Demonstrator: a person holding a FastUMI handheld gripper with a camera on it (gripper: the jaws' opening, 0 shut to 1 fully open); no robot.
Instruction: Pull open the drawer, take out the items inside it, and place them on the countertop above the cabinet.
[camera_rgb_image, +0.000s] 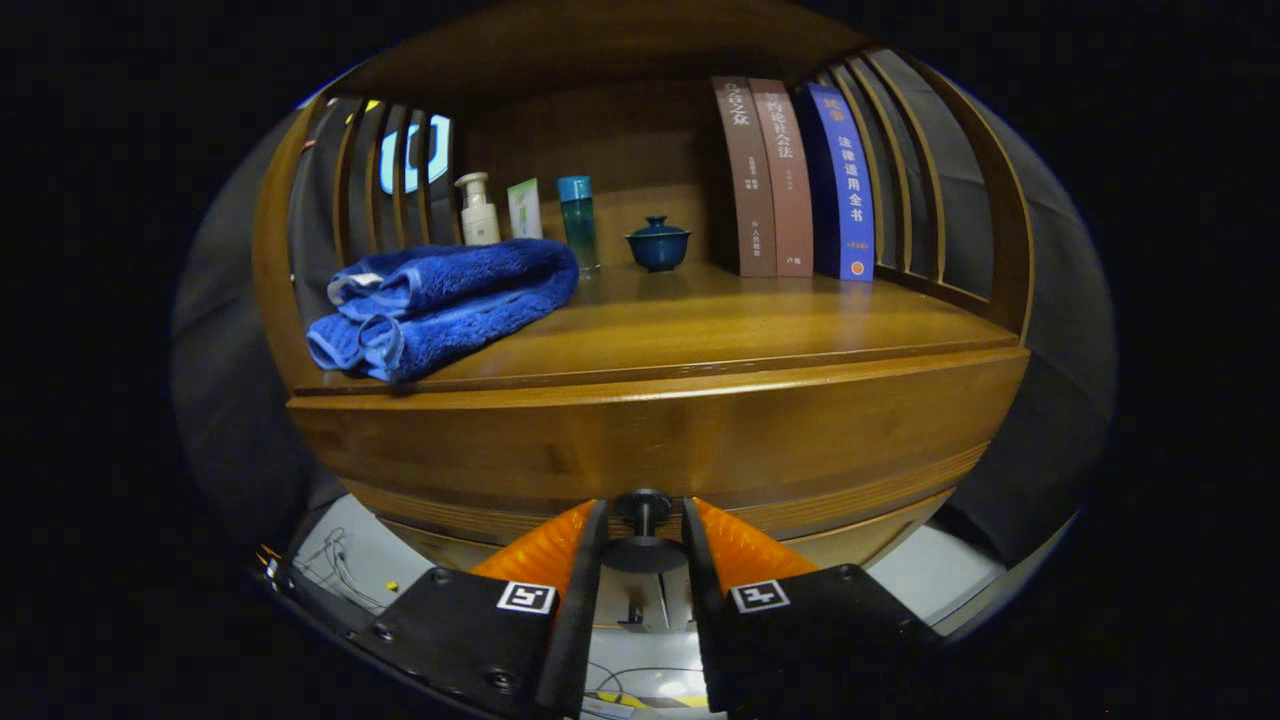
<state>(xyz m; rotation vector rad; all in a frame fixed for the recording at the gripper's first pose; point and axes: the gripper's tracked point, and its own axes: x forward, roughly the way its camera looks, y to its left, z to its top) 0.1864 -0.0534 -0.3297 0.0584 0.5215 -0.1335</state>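
Drawer (650, 450) of the wooden cabinet seen front-on; its panel curves across the view just ahead of the gripper, and whether it stands proud of the cabinet body cannot be judged from this angle. Small dark round knob (643, 508) sits low on the drawer front, at centre. Gripper (645, 520): the two orange ribbed fingers (545, 545) flank the knob, one on each side, jaws narrow, with the knob and its stem in the gap between them. The pads are very close to the knob; firm contact on both sides cannot be confirmed. Drawer contents hidden from here. Countertop (750, 325) directly above the drawer, polished wood. On it, toward the near left corner: a folded blue towel (445, 305), thick pile, lying flat. Behind the towel, in a row along the back: a white pump bottle (478, 210), a small white-and-green tube (524, 208), and a teal bottle (578, 222) standing upright. Right of these, standing apart, a dark blue lidded cup (657, 244). Further right, three upright books (795, 180), two brown and one blue, pressed together against the slatted side rail (930, 170). A matching slatted rail closes the left side.
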